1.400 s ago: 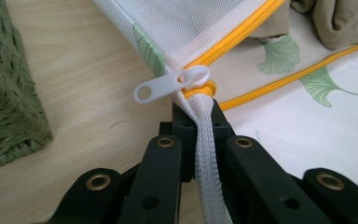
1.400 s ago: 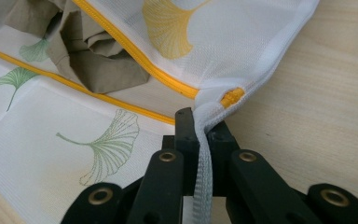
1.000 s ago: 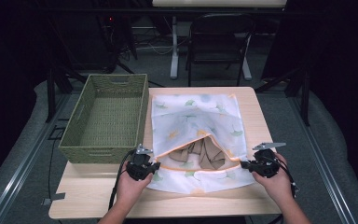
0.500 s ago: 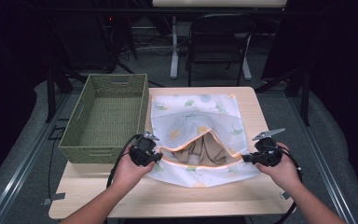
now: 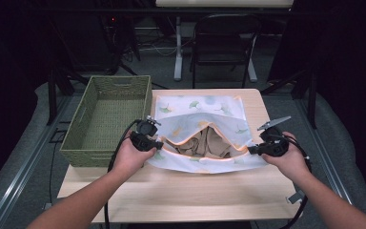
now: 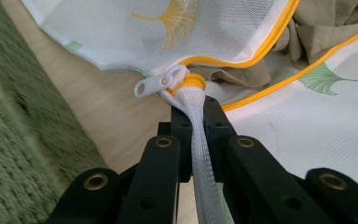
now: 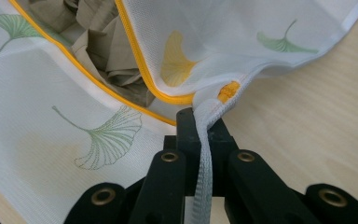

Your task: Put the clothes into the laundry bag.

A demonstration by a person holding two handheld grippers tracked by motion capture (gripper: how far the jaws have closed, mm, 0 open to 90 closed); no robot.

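A white mesh laundry bag (image 5: 198, 112) printed with ginkgo leaves lies on the wooden table, its yellow-edged zipper mouth (image 5: 205, 157) gaping toward me. Crumpled beige cloth (image 5: 209, 143) sits inside the bag (image 6: 270, 32) (image 7: 98, 42). My left gripper (image 5: 155, 143) is shut on the white webbing tab (image 6: 198, 140) at the bag's left corner, beside the white zipper pull (image 6: 161, 84). My right gripper (image 5: 252, 150) is shut on the webbing tab (image 7: 203, 154) at the right corner. Both corners are lifted off the table, which stretches the mouth between them.
A green woven basket (image 5: 107, 119) stands at the table's left, close to my left gripper, and its wall (image 6: 23, 154) shows in the left gripper view. Bare table (image 5: 195, 191) lies in front of the bag. A black chair (image 5: 224, 43) stands beyond the far edge.
Both hands have risen and moved away from me, lifting the bag's front corners. The zipper mouth gapes wider and shows more of the beige cloth.
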